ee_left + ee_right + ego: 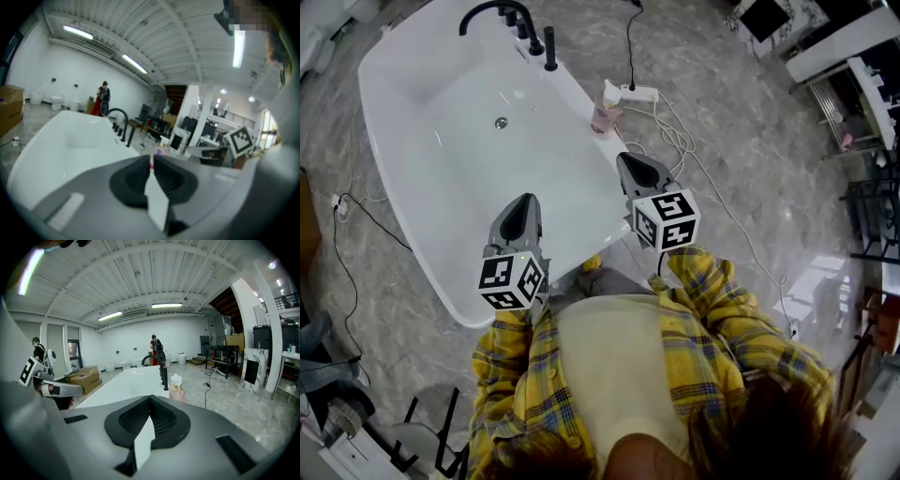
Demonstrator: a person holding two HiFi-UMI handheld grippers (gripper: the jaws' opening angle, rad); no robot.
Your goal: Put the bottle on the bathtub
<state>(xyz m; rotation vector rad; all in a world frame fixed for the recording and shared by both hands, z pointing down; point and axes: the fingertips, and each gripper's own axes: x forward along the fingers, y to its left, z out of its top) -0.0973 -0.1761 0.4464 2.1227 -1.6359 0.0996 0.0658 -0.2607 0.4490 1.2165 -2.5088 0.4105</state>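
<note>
- At the upper middle of the head view, the pink bottle [605,110] stands upright on the right-hand rim of the white bathtub [412,234], just below the black faucet [502,11]. By its position, the task looks done.
- The left gripper [524,201] hangs over the tub's near end. Its jaws are pressed together with nothing between them.
- The right gripper [630,161] is just below the bottle in the frame, over the same rim. Its jaws are also closed and empty. In its own view the bottle [176,388] shows right above the jaw tips.
- The main risk is a knock. The rim looks narrow and glossy, so a sweep of the right gripper toward the upper frame could tip the bottle. It would then fall into the basin or onto the floor.
- Trying to grasp the bottle again with the jaws closed would push it rather than hold it.
- A power strip [639,93] and loose white cable [675,136] lie on the floor right of the tub. A falling bottle could land on them, and any leak there would be a hazard.
- The cable could also catch a foot.
</note>
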